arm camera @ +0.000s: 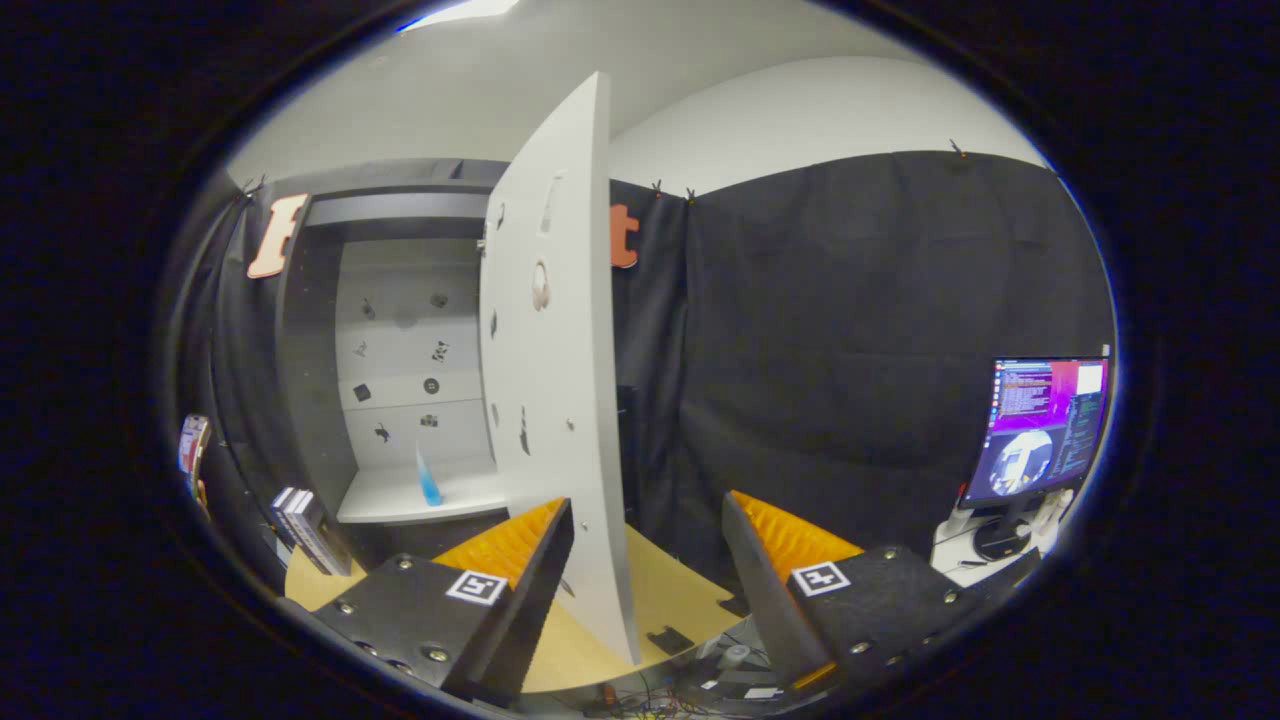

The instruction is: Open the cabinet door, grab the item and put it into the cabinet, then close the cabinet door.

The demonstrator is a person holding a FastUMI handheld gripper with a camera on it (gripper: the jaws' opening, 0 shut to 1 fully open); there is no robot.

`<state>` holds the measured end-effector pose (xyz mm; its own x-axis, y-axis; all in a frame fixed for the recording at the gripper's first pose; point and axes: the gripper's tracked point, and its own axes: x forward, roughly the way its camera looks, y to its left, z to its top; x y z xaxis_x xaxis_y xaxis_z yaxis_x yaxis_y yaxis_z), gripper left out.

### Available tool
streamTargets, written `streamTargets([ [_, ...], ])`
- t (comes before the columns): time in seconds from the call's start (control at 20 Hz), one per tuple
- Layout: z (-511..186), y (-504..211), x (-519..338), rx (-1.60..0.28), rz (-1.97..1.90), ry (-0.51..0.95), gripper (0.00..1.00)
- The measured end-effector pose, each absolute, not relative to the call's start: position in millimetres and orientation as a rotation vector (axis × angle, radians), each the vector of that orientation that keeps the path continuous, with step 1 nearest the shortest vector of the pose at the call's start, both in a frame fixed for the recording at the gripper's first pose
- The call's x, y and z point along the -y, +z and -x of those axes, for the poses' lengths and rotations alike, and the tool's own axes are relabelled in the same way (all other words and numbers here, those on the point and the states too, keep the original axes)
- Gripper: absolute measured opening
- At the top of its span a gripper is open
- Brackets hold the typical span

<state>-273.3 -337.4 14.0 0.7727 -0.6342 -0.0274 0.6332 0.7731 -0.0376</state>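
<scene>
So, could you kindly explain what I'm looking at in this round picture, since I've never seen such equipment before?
A person carries a hand-held gripper with a fisheye camera mounted on it, looking forward along its two fingers, the wedges at the bottom. They are spread apart and hold nothing. The edge of the open white cabinet door stands between them. Beyond it, a blue item stands on the cabinet shelf. A wooden table lies below, with books beside the cabinet and a monitor off to the side.
</scene>
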Motion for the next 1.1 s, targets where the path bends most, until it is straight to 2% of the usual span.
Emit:
streamTargets([
  [0.05, 269.8, 14.2, 347.8, -0.037, 0.038, -0.706, 0.93],
  [0.3, 251.6, 11.9, 383.9, -0.046, 0.032, -0.736, 0.94],
  [0.4, 243.6, 6.7, 381.6, -0.059, 0.031, -0.696, 0.94],
  [0.45, 241.3, 9.2, 378.8, -0.063, 0.034, -0.681, 0.9],
  [0.75, 237.5, 7.2, 348.9, -0.092, 0.028, -0.559, 0.91],
  [1.1, 216.5, -2.2, 267.8, -0.122, -0.006, -0.324, 0.91],
])
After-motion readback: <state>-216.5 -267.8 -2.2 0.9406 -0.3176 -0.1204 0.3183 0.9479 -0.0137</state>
